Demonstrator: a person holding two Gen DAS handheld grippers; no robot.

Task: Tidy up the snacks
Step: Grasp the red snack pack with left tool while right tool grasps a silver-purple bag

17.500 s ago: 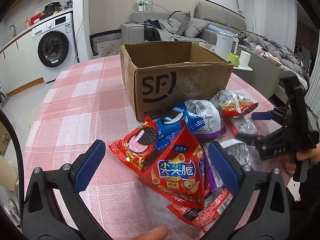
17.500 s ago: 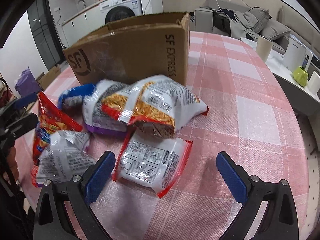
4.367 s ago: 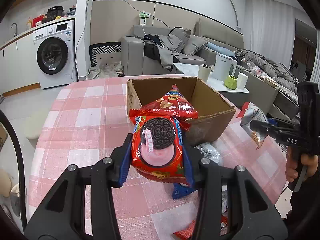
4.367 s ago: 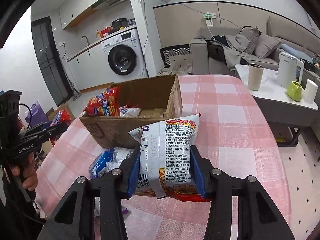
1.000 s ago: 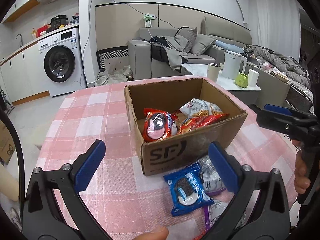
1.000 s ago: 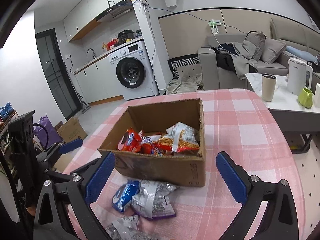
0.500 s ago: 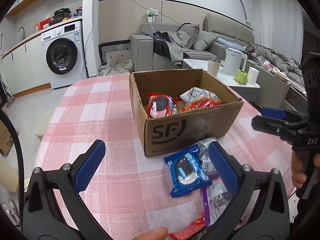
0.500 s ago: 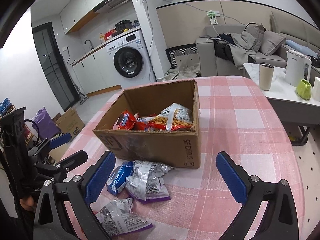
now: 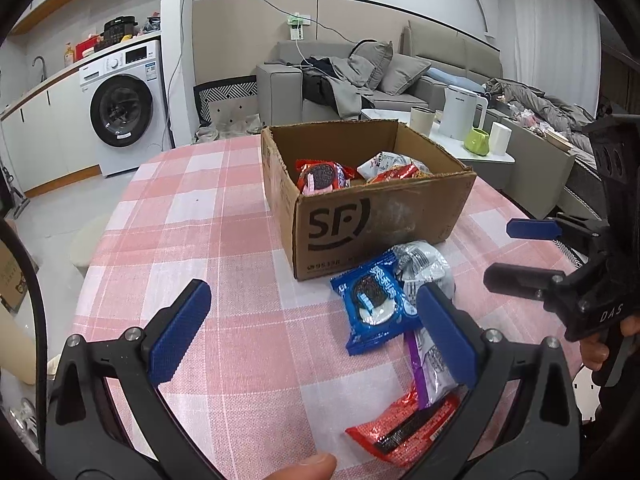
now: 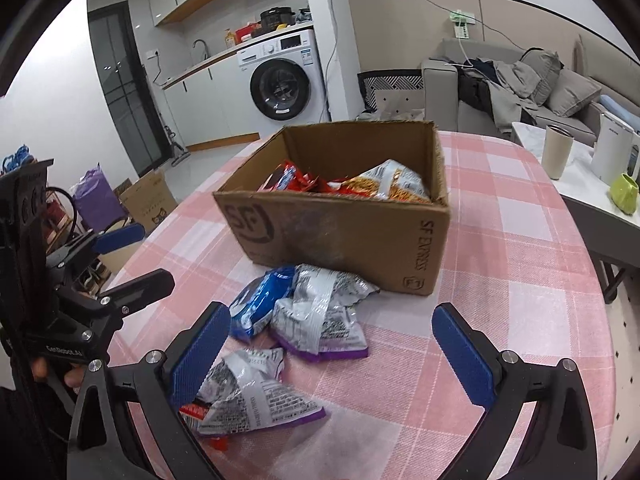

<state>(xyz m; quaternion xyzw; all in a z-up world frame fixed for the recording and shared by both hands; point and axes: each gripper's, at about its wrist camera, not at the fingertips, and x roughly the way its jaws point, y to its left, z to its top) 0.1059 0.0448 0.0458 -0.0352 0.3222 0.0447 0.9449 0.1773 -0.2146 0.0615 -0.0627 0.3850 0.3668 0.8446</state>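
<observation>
An open cardboard box (image 9: pixel 380 220) (image 10: pixel 340 236) stands on the pink checked table and holds a red cookie pack (image 9: pixel 320 176) and noodle snack bags (image 10: pixel 388 186). In front of it lie a blue cookie pack (image 9: pixel 374 306) (image 10: pixel 260 302), silver-purple bags (image 10: pixel 324 316) (image 10: pixel 252 394) and a red pack (image 9: pixel 404 428). My left gripper (image 9: pixel 312 334) is open and empty above the table, left of the blue pack. My right gripper (image 10: pixel 332 356) is open and empty above the silver bags; it also shows in the left wrist view (image 9: pixel 516 252).
The table (image 9: pixel 192 216) is round with its edge close on the right (image 10: pixel 592 280). A side table with a kettle (image 9: pixel 460 114), cups and a green mug (image 10: pixel 624 192) stands beyond it. A washing machine (image 9: pixel 124 108) and sofa are behind.
Both grippers have drawn back and lowered toward the packs in front of the box. The box and the loose packs have not moved.
</observation>
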